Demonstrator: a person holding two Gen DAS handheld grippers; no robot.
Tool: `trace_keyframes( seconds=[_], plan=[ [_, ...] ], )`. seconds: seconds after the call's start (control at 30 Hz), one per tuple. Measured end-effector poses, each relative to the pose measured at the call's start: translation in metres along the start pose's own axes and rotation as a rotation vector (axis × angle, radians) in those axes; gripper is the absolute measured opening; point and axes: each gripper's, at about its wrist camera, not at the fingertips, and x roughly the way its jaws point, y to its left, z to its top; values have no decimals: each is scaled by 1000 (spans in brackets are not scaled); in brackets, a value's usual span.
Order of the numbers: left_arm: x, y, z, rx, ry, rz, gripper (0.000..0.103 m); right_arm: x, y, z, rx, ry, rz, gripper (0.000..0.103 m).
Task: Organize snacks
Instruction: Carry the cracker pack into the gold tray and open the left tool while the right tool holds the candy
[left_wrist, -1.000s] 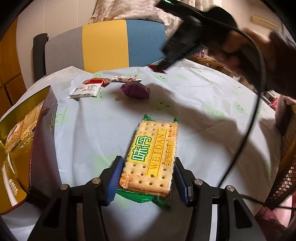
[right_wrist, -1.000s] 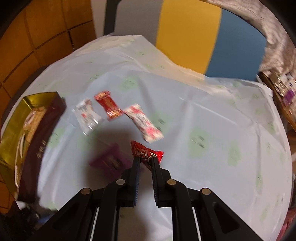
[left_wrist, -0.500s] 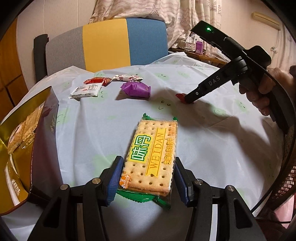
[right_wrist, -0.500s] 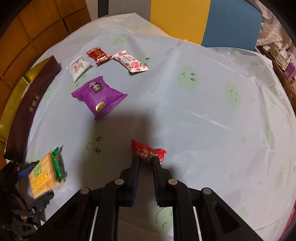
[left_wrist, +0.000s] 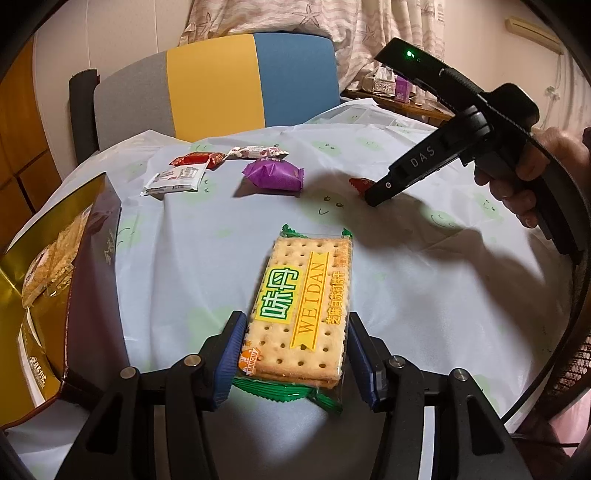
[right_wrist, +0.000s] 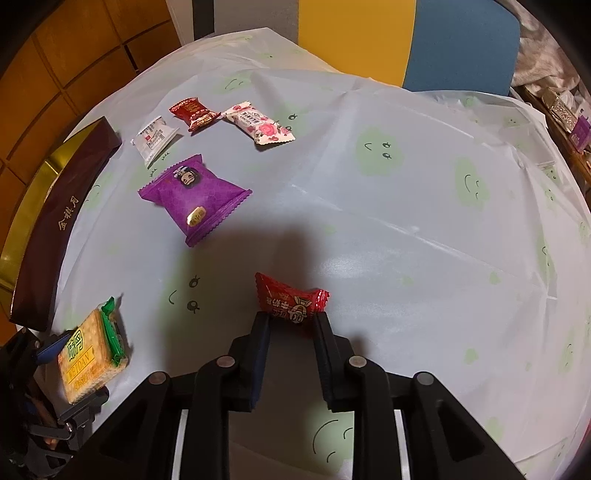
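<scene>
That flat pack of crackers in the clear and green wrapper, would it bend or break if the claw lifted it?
The cracker pack probably stays stiff, since its stacked crackers form a flat slab. The crackers look brittle, so a hard squeeze from the left claw might crack them. Its glossy wrapper could slip.

The right gripper (right_wrist: 290, 325) is seen low over the pale smiley-print tablecloth (right_wrist: 406, 192), its jaws just opened, with a red candy (right_wrist: 290, 300) lying on the cloth between the fingertips, which are set apart from its sides. Farther off, a purple snack packet (right_wrist: 194, 197), a white sachet (right_wrist: 155, 137), a red packet (right_wrist: 192, 112) and a pink floral packet (right_wrist: 258, 122) are spread. At far left, a cracker pack (right_wrist: 90, 356) is held in the left gripper (right_wrist: 55, 369), beside a dark brown box (right_wrist: 62, 221).
</scene>
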Motion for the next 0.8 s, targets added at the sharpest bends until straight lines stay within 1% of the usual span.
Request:
trace_keyframes(
  seconds=[0.03, 0.07, 0.5, 0.53, 0.57, 0.6, 0.63, 0.8],
  plan=[
    [0, 0, 0, 0, 1, 1, 54, 0, 0, 1, 8, 2, 12, 33],
    [-1, 0, 0, 0, 1, 1, 54, -1, -2, 1, 13, 2, 18, 33],
    [-1, -1, -1, -2, -2, 6, 54, 3, -4, 7, 63, -7, 21, 35],
    [-1, -1, -1, -2, -3, 6, 54, 4, -4, 7, 64, -20, 7, 34],
    [-1, -1, -1, -2, -2, 6, 54, 1, -6, 5, 63, -28, -8, 29],
    [-1, -1, -1, -2, -3, 6, 54, 3, -6, 5, 59, -28, -25, 27],
    [-1, -1, -1, -1, -3, 6, 54, 2, -6, 5, 55, -31, -33, 22],
    [-2, 0, 1, -3, 5, 3, 53, 3, 0, 2, 3, -38, -73, 20]
  ],
)
